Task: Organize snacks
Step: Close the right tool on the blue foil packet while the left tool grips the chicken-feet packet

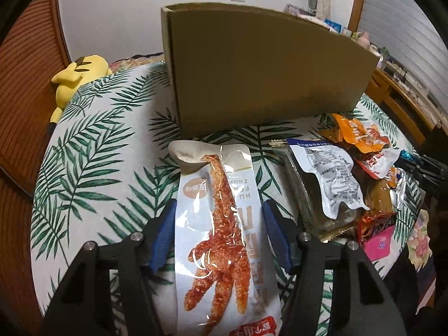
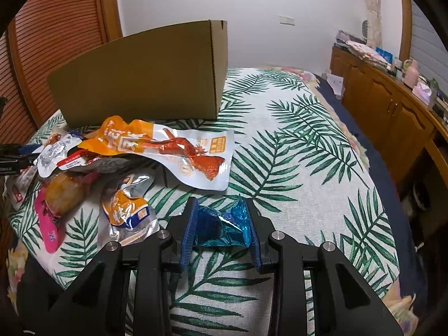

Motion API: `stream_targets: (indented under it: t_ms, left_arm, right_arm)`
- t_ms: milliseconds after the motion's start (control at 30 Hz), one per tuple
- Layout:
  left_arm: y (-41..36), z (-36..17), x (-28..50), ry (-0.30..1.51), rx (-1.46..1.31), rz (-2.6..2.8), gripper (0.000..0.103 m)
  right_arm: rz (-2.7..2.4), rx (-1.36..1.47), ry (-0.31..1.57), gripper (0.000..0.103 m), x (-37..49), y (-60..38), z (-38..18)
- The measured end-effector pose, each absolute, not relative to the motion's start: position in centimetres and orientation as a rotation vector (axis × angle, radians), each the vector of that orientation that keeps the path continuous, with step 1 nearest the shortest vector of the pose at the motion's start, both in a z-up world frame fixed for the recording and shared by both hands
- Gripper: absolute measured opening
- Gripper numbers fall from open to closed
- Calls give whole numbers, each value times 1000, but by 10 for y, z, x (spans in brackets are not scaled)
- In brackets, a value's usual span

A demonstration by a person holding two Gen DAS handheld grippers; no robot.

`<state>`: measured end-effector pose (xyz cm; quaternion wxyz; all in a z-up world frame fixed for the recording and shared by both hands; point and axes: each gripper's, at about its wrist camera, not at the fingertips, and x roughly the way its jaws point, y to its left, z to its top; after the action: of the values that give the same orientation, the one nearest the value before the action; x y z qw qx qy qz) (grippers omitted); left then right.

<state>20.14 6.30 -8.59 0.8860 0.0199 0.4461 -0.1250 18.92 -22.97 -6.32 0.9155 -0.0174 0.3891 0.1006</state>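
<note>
Left wrist view: the left gripper (image 1: 217,235) has its jaws set on either side of a long white chicken-foot snack packet (image 1: 215,224), the blue pads at its two long edges; whether they press it or merely flank it cannot be told. The packet runs lengthwise toward the cardboard box (image 1: 266,70), which stands upright on the leaf-print bed cover (image 1: 92,168). The film is slick and limp, so a hold this far back could let the front end droop and catch the box wall instead of clearing it. The heap of mixed snack packets (image 1: 347,179) lies just to the right, close enough to be dragged along by a sideways swing. To the left the cover is open as far as the yellow plush toy (image 1: 75,75).

Right wrist view: the right gripper (image 2: 221,226) is closed on a crumpled blue foil wrapper (image 2: 221,224), pinched between both pads. Foil that crushed may slide out if the grip loosens. The heap, topped by an orange chicken-foot packet (image 2: 173,148), sits ahead and left, between gripper and box; a low path would sweep it. The cover lies open to the right, then drops off at the bed edge toward the wooden cabinets (image 2: 392,106).
</note>
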Motion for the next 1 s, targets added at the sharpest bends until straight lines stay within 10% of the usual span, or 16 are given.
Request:
stream_targets:
  t_ms: [1000]
  left_arm:
    - [78, -61, 176, 734, -99, -278, 60]
  right_arm:
    - [249, -85, 724, 22, 190, -218, -35]
